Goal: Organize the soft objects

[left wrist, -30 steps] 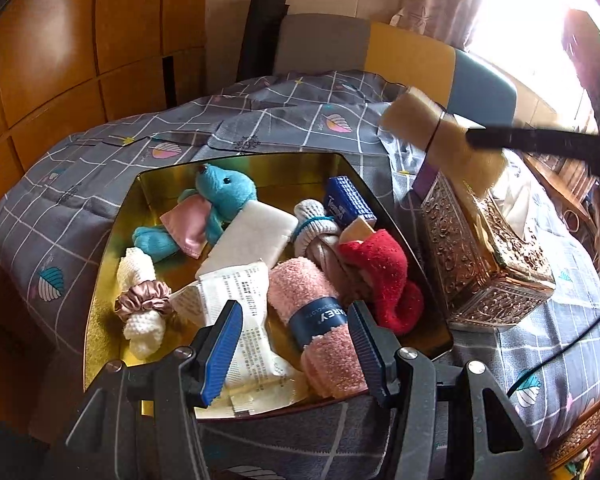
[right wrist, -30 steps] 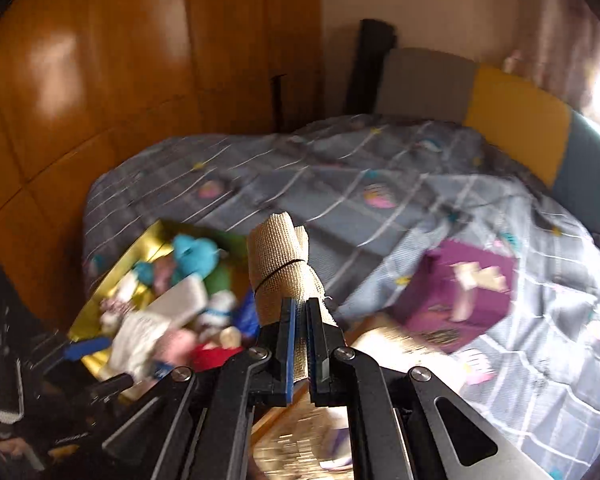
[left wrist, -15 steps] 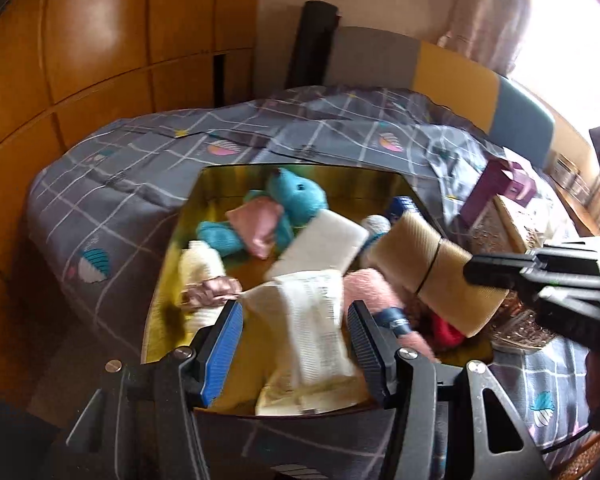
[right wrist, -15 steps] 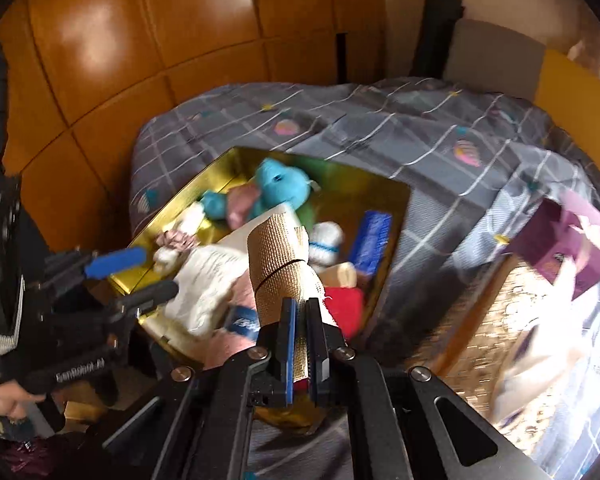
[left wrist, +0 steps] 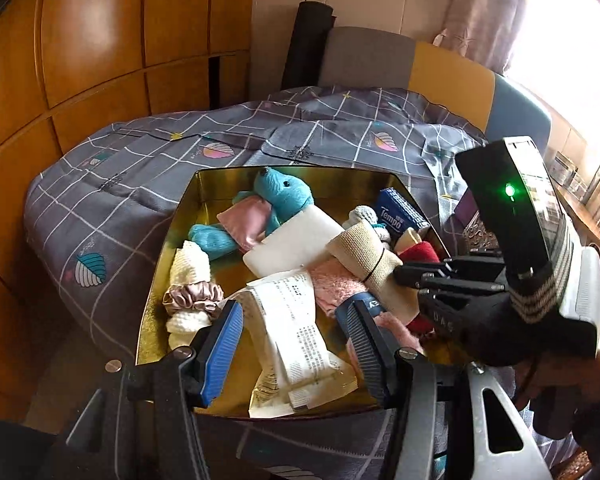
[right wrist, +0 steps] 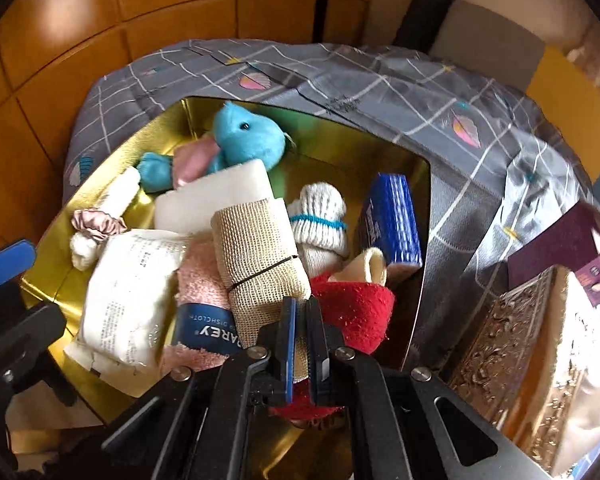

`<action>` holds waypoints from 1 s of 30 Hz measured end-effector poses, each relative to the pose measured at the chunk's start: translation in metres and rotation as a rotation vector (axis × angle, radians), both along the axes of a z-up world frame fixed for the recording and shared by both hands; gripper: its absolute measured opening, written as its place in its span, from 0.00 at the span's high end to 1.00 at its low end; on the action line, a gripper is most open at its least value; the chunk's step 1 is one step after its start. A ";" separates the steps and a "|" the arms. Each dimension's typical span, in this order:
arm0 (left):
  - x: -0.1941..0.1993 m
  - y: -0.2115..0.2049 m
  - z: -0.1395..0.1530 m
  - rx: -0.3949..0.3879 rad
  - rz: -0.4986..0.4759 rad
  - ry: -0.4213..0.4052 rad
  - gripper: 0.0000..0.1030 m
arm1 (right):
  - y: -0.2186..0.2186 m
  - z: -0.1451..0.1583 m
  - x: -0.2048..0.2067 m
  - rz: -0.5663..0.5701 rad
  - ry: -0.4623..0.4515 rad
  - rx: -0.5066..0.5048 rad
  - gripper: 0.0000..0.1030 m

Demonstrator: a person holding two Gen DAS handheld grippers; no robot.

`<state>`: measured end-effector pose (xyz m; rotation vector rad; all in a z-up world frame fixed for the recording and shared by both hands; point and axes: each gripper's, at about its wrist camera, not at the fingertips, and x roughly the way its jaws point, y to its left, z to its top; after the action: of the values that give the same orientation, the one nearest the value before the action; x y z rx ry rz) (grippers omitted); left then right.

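A gold tin (left wrist: 220, 184) (right wrist: 412, 184) sits on the bed, full of soft things: a blue plush toy (left wrist: 284, 196) (right wrist: 244, 136), a white sponge (left wrist: 292, 244), a pink dishcloth (right wrist: 200, 280), a red sock (right wrist: 356, 308), a white sock (right wrist: 320, 220), a scrunchie (left wrist: 192, 298) and a white packet (left wrist: 300, 332). My right gripper (right wrist: 300, 320) is shut on a beige rolled bandage (right wrist: 256, 256) (left wrist: 364, 252) and holds it low over the tin's middle, on the pink cloth. My left gripper (left wrist: 296, 340) is open and empty at the tin's near edge.
A blue Tempo tissue pack (left wrist: 400, 212) (right wrist: 392, 220) stands in the tin's right side. An ornate metal box (right wrist: 512, 344) and a purple box (right wrist: 568, 240) lie to the right on the grey checked bedspread (left wrist: 140, 184). Wooden panels (left wrist: 80, 60) stand left.
My right gripper has carried the beige bandage from above the ornate box leftward and down into the tin. My left gripper stays open at the tin's near edge.
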<state>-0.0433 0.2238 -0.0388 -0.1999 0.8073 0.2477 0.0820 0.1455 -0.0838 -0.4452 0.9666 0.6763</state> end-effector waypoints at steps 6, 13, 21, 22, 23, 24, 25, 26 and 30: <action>0.003 0.000 0.001 0.002 0.013 0.003 0.46 | -0.004 -0.002 -0.006 0.007 0.008 0.013 0.95; 0.000 0.000 0.004 0.008 0.020 -0.006 0.46 | -0.006 0.002 -0.021 0.007 -0.047 0.012 0.94; -0.001 -0.005 0.010 0.025 0.036 -0.019 0.46 | -0.022 0.027 -0.040 -0.031 -0.161 0.082 0.67; -0.001 -0.005 0.011 0.028 0.039 -0.024 0.46 | -0.026 0.032 -0.044 -0.041 -0.183 0.101 0.54; -0.002 -0.006 0.012 0.031 0.042 -0.027 0.46 | -0.031 0.037 -0.048 -0.053 -0.206 0.119 0.49; -0.001 -0.007 0.013 0.032 0.044 -0.030 0.46 | -0.035 0.042 -0.052 -0.070 -0.231 0.125 0.48; -0.001 -0.009 0.015 0.032 0.048 -0.037 0.46 | -0.037 0.045 -0.056 -0.087 -0.256 0.125 0.43; -0.001 -0.010 0.016 0.032 0.048 -0.041 0.46 | -0.041 0.048 -0.060 -0.107 -0.283 0.130 0.38; 0.001 -0.022 0.022 0.052 0.036 -0.065 0.46 | -0.058 0.059 -0.072 -0.201 -0.365 0.148 0.26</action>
<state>-0.0425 0.2019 -0.0164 -0.1729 0.7325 0.2941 0.0096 0.0871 -0.0252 -0.3202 0.6014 0.4596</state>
